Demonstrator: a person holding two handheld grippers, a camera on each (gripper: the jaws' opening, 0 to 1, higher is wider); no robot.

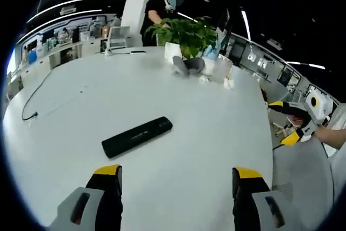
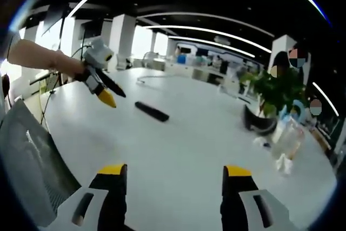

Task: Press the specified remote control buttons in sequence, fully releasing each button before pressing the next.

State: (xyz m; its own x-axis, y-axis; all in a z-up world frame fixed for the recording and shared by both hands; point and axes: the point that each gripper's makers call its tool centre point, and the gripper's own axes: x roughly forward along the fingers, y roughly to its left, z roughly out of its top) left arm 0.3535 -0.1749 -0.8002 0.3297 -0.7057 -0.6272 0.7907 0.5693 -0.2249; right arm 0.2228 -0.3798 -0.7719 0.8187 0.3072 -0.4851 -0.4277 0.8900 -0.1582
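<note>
Progress: nothing pressed yet as far as I can judge, no jaw touches the remote [image 1: 137,137], whole button sequence looks left to do
Remote: black slim bar lying flat on the white round table [image 1: 205,133], roughly mid-table, angled; in the right gripper view it sits further off [image 2: 152,111], well apart from my right jaws
Buttons: too small and dark, I can't make out which face is up or where the target keys are
Left gripper [image 1: 175,179]: jaws spread wide, released, holding nothing; hovering over the table with the remote just ahead between the jaw lines, near but not touching
Left gripper seen from right gripper view: [image 2: 110,94] held up in a hand [image 2: 67,64], above the table, tips look close together at that angle but I trust the own-view reading
Right gripper [image 2: 174,179]: jaws apart, released, empty, low over the table edge
Right gripper seen from left gripper view: [image 1: 289,121] at the far right beside the table, away from the remote
Clutter: potted plant [image 1: 186,33], grey object at its base, clear bags nearby, black cable [image 1: 33,98] on the far side; all well apart from the remote
Next, my guess: bring one jaw tip down on the first key, lift fully off before the following one
Risk: remote is light and loose, a slanted push may slide it
</note>
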